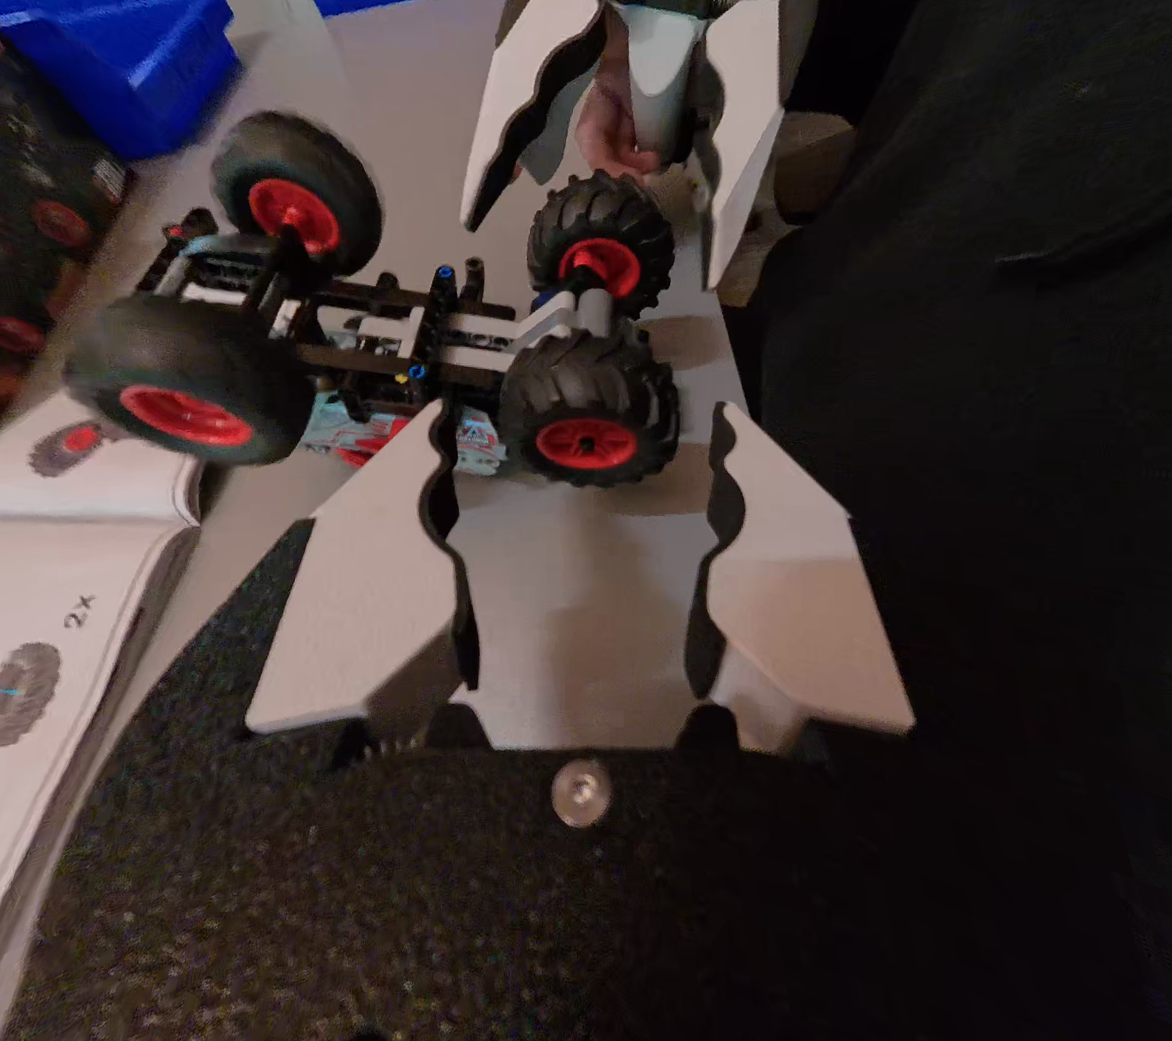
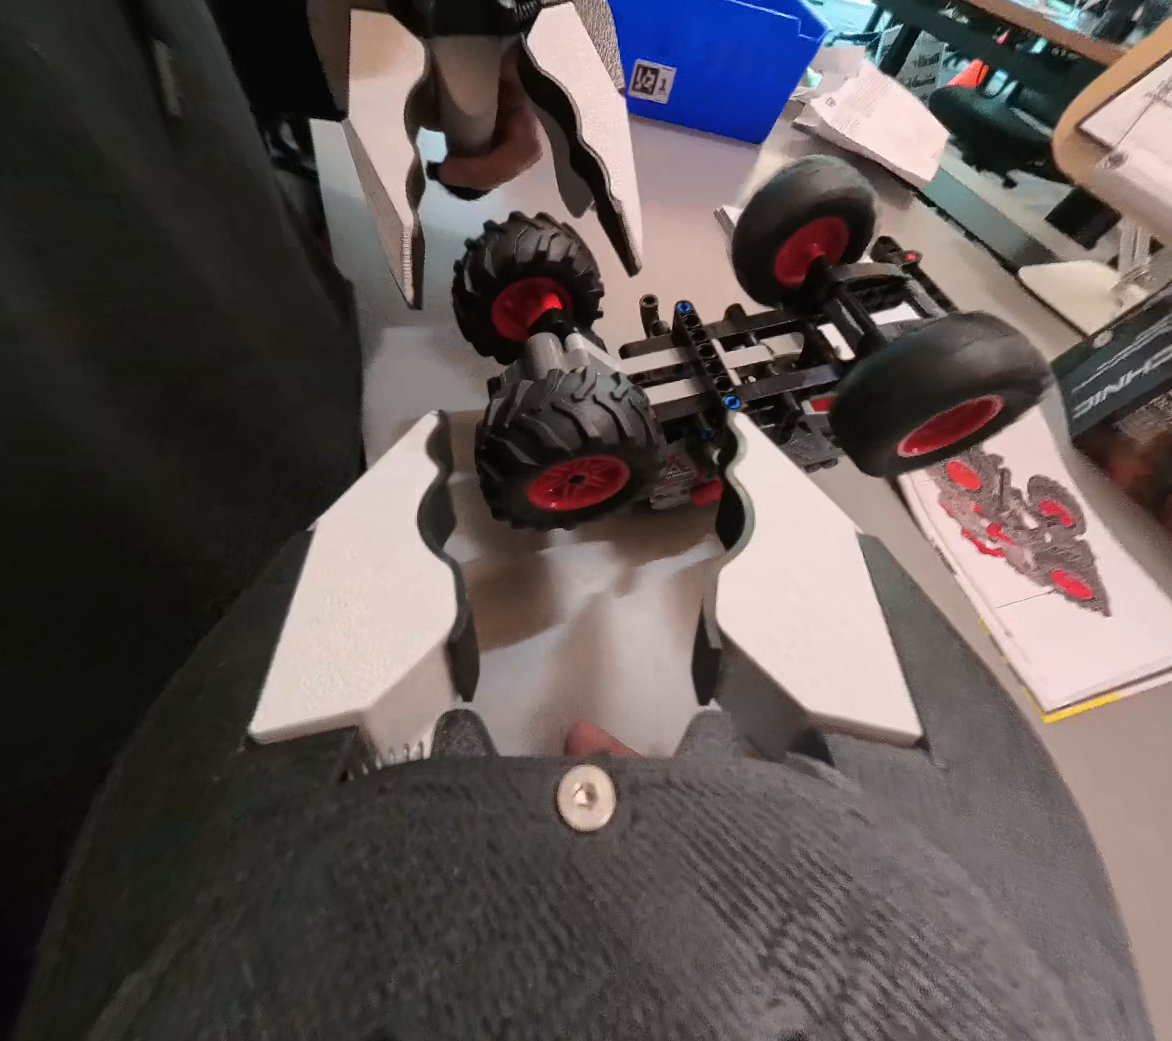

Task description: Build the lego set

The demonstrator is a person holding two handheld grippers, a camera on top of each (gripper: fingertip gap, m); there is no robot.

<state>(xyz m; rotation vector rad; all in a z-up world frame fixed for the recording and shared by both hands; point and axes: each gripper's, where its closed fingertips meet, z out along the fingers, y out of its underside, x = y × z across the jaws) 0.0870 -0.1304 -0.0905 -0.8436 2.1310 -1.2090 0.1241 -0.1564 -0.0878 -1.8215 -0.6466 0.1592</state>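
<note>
While the lego truck is lying upside down on the table, both the left hand-held gripper and right hand-held gripper are hovering spread and empty, facing across its treaded-wheel end, chassis running crosswise between them.

Printed markings, wording withheld: open white instruction booklet, blue plastic bin's white sticker, black cardboard box.
</note>
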